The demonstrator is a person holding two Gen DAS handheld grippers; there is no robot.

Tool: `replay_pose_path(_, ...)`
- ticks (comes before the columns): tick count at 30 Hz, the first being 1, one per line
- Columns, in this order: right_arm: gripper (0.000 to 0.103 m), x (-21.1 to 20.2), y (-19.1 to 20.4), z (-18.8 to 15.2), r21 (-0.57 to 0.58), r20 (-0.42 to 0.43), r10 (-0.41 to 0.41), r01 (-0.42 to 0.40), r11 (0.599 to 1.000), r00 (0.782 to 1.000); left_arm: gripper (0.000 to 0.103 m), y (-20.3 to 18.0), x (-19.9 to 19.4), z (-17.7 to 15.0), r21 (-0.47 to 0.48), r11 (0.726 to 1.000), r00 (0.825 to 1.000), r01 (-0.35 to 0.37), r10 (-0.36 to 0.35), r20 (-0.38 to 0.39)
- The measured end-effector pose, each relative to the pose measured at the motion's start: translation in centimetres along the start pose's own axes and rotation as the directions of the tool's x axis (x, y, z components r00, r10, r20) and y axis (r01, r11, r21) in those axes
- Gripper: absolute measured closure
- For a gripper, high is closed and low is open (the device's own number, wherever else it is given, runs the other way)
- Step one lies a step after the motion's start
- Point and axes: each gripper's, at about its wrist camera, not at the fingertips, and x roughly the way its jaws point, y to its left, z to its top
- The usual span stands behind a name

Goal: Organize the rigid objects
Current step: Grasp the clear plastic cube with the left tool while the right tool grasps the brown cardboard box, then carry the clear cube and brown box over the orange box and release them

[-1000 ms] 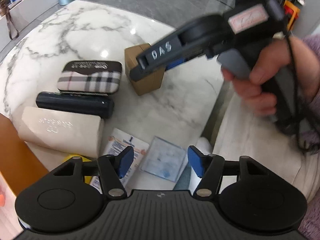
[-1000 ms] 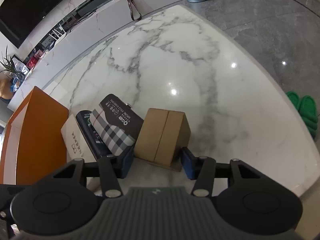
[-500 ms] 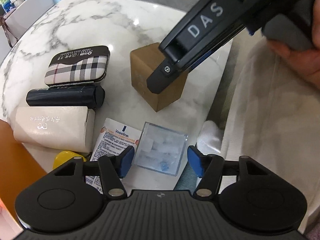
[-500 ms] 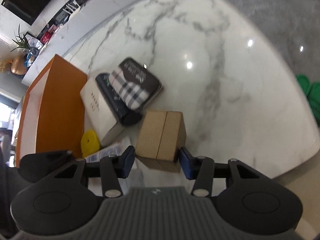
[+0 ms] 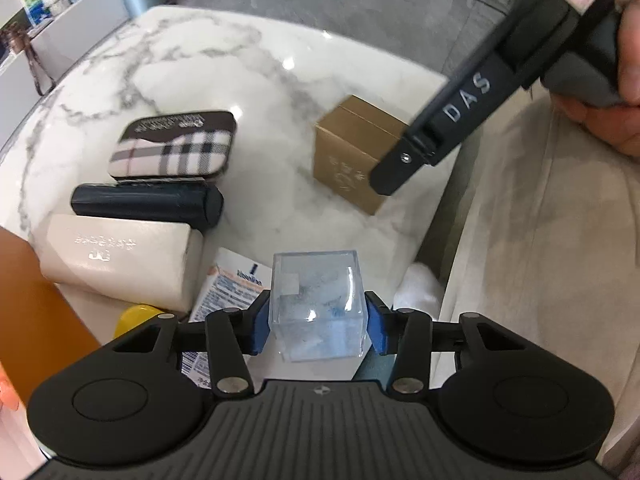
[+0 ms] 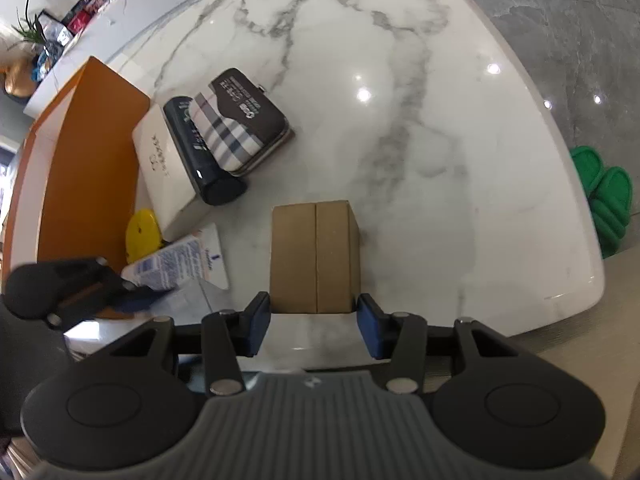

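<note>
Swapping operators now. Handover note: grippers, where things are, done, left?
Left gripper: shut on the clear plastic box, lifted.
Right gripper: fingers astride the brown cardboard box; grip not confirmed.
Plaid case, dark tube and cream box lie in a row beside the orange bin.
Left: place both boxes; Vaseline packet and yellow disc loose.

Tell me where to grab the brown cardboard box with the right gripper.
Grip the brown cardboard box across its two flat side faces, coming from the near table edge. It stands square with the right gripper, whose jaws already flank its near end, so the pads would likely seat flat.
</note>
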Motion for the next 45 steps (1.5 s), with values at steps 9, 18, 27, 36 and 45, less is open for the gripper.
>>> replay_pose_path(9, 0.051, -1.7, 1.3, -0.4, -0.200, 0.102, -0.110, 0.129, 0.971, 0.989, 0.049, 1.0, -1.2, 0.7, -0.042, 0.999, 0.998, -0.018, 0.021, 0.056)
replay_pose_path(18, 0.056, 0.4, 4.4, 0.6, -0.327, 0.132, -0.253, 0.283, 0.902, 0.958, 0.049, 2.5, -4.3, 0.0, -0.088, 0.996, 0.993, -0.032, 0.042, 0.115)
replay_pose_path(27, 0.056, -3.8, 7.8, 0.4, -0.288, 0.177, -0.079, 0.128, 0.949, 0.981, 0.049, 5.3, -11.9, -2.5, -0.113, 0.992, 0.972, -0.055, 0.079, 0.220)
replay_pose_path(36, 0.057, -8.1, 19.4, 2.2, -0.419, 0.276, 0.239, -0.108, 0.902, 0.931, 0.049, 10.6, -16.2, -8.7, -0.126, 0.970, 0.963, -0.208, 0.226, 0.147)
replay_pose_path(45, 0.057, 0.9, 28.5, 4.9, -0.362, 0.133, 0.320, -0.255, 0.897, 0.938, 0.049, 16.5, -12.0, -13.3, -0.109, 0.950, 0.954, -0.294, 0.298, 0.027)
